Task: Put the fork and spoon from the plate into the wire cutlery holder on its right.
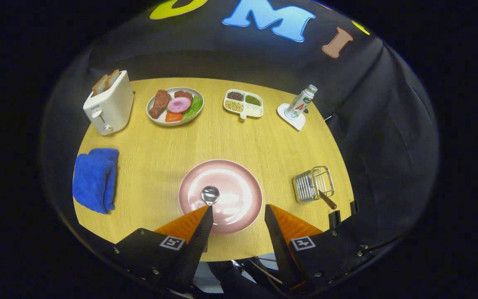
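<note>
Tongs gape wide, empty, above pink plate; spoon apparently rests there.

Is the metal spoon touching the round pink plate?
Touching. The gripper view shows the metal spoon lying bowl-up on the round pink plate, just ahead of the open gripper jaws.

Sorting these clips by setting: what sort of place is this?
Likely a staged dining table in a recording booth. A toaster, a plate of food and a pink plate holding a spoon sit on the wooden table. The gripper is open above the plate.
</note>
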{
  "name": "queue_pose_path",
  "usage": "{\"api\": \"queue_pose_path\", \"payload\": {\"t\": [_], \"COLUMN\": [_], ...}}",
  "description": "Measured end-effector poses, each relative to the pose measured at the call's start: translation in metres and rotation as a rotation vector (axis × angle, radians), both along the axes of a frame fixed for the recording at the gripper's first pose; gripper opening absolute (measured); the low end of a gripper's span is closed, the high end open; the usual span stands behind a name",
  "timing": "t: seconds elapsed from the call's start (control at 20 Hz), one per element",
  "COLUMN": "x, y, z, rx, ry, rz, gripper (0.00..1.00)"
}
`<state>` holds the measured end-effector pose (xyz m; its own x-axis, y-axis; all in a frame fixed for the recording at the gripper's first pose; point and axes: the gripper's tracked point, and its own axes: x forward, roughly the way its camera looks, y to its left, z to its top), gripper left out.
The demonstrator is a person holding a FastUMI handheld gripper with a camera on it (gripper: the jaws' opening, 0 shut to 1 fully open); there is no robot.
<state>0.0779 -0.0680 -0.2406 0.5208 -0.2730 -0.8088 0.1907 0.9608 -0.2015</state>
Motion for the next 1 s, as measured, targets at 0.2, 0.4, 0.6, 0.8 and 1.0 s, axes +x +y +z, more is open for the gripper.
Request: {"api": "queue_pose_path", "payload": {"t": [0.2, 0.4, 0.6, 0.8, 1.0], "x": [-0.014, -0.028, -0.038, -0.041, -0.043], "y": [0.026, 0.038, 0.043, 0.042, 0.044], "z": [-0.026, -0.054, -0.079, -0.103, -0.125], "rx": [0.011, 0.026, 0.045, 0.089, 0.132], "ry": [0.073, 0.141, 0.206, 0.246, 0.282], "rz": [0.015, -0.003, -0.018, -0.048, -0.051], "gripper": [0.78, 0.78, 0.78, 0.78, 0.77]}}
